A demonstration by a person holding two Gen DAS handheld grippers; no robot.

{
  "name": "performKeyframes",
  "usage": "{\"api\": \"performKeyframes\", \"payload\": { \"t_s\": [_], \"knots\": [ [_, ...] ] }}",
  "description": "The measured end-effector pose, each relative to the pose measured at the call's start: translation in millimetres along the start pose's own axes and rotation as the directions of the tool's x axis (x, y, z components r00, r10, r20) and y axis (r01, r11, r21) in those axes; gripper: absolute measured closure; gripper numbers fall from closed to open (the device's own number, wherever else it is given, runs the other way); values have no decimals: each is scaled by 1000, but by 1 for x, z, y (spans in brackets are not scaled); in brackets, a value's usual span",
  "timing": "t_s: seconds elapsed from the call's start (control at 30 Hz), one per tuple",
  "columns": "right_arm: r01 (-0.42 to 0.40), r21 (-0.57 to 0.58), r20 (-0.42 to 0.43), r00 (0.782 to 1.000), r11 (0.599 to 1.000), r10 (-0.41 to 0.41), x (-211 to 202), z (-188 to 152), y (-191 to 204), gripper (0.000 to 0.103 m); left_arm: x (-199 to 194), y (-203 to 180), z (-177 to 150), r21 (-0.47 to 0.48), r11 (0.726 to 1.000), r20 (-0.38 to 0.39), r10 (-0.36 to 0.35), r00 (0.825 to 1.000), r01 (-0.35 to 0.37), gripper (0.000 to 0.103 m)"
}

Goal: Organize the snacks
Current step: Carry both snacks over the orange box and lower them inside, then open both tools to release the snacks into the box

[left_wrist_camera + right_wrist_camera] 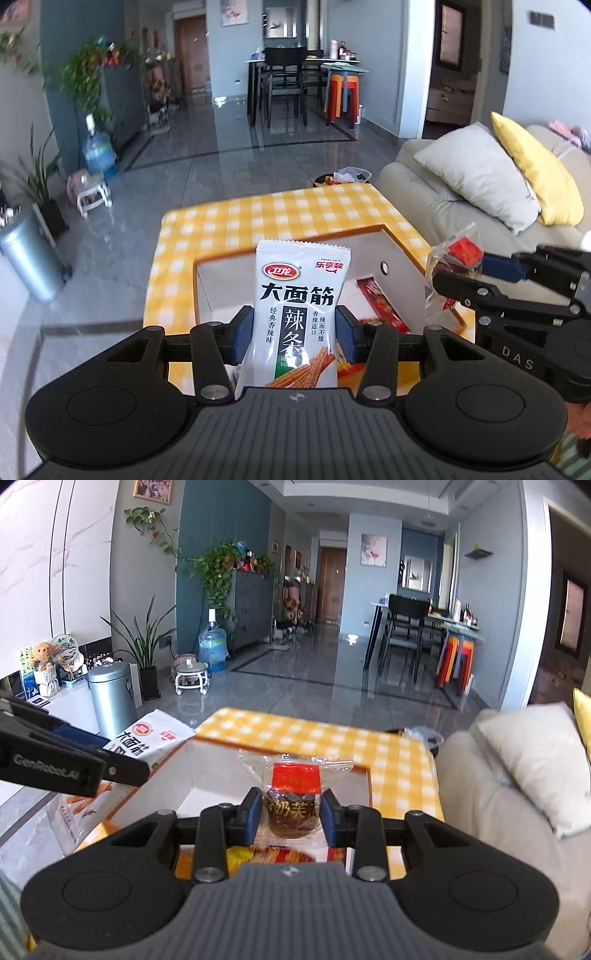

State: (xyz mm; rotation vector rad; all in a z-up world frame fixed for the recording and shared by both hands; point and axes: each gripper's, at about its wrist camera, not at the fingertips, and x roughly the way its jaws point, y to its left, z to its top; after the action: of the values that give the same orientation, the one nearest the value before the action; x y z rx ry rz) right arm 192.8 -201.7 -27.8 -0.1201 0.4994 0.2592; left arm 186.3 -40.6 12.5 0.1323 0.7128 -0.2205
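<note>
Tongs on the left (294, 334), blue pads pinching a white spicy-strip packet (297, 314) at both long edges; packet upright, top seal up, red logo and black Chinese lettering facing the camera, held clear above the table (221, 225) and its yellow-and-white checked cloth. Same packet at the left edge of the right wrist view (155, 738), gripped in the black left tongs (122, 760), hanging just outside the left wall of the white box (218, 771).

Below and behind the packet, white box (400, 266) with orange rim, open on top, a round hole in its far right wall; inside, a red snack pack (380, 302) leaning against that wall and more red and yellow wrappers (273, 856) on the bottom.

Further right, tongs on the right (288, 814) pinching a clear-wrapped dark cake (293, 805) with a red label, pads pressed on both sides of the wrapper, held above the box interior. In the left wrist view, same cake (452, 266) at the right tongs' tip (458, 273), over the box's right wall.

Far right, beige sofa (424, 181) just beside the table, carrying a pale cushion (480, 170) and a yellow cushion (535, 170).
</note>
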Motion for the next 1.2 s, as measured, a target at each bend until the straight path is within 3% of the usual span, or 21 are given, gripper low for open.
{"api": "performKeyframes", "payload": {
  "t_s": [0.13, 0.27, 0.4, 0.53, 0.67, 0.8, 0.93, 1.2],
  "knots": [
    [-10, -10, -14, 1000, 1000, 10, 19, 14, -7, 72, 22, 5, 10, 19, 1000, -24, -17, 1000, 18, 50],
    [-72, -1, -58, 996, 997, 72, 48, 24, -14, 72, 59, 16, 17, 16, 998, -85, -60, 995, 62, 50],
    [-112, -9, -141, 984, 994, 109, 84, 29, -16, 72, 95, 26, 16, -5, 998, -163, -60, 985, 60, 50],
    [-161, 0, -237, 959, 987, 156, 122, 27, -19, 72, 125, 30, 14, 19, 999, -216, -38, 976, 43, 50],
    [-187, 80, -353, 913, 979, 203, 164, 20, -27, 72, 150, 21, 12, 133, 991, -258, 62, 964, -28, 50],
    [-168, 85, -434, 881, 982, 188, 193, 10, -22, 72, 172, 15, 5, 177, 983, -311, 105, 945, -51, 50],
    [-135, 39, -472, 871, 990, 137, 211, 4, -14, 72, 184, 9, 0, 249, 964, -319, 171, 932, -91, 49],
    [-99, -17, -529, 845, 995, 75, 232, -6, -8, 71, 200, 8, -5, 291, 952, -349, 203, 915, -100, 49]
  ]
}}
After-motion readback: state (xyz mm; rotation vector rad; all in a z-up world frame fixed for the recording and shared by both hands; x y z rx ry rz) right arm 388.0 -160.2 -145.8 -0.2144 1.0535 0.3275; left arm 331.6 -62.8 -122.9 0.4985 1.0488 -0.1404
